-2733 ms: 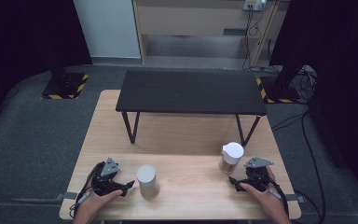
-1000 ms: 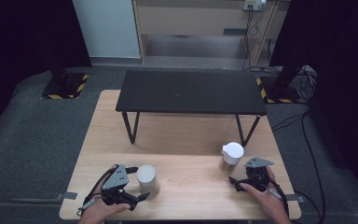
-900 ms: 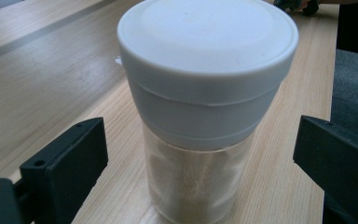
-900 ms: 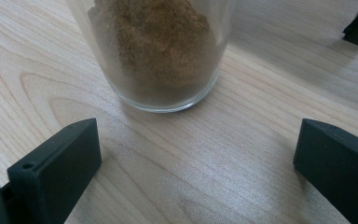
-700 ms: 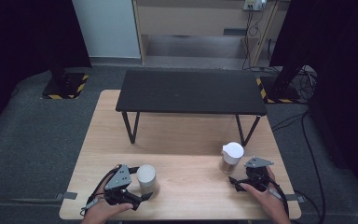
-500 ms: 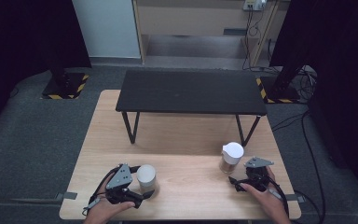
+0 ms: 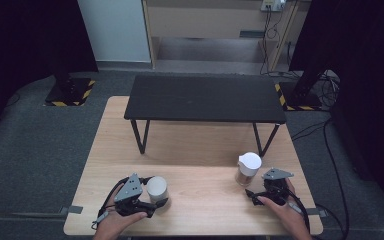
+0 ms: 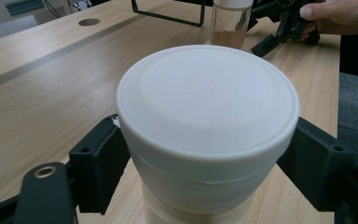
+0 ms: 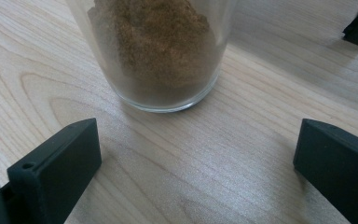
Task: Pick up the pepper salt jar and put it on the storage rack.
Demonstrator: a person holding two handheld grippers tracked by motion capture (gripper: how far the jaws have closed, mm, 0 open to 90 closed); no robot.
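left tool (image 7: 156, 201): jaws straddle the white-lidded round jar (image 7: 156, 188), one each side just under the lid; contact unclear, can't tell if clamped
jar axis: upright on the light wooden tabletop (image 7: 200, 150), at 6-7 o'clock
right tool (image 7: 250, 195): jaws wide, holding nothing
clear glass jar of brown powder (image 7: 247, 169): at its 12 o'clock, just outside the jaws
nearer hand: left for the white jar, right for the powder jar
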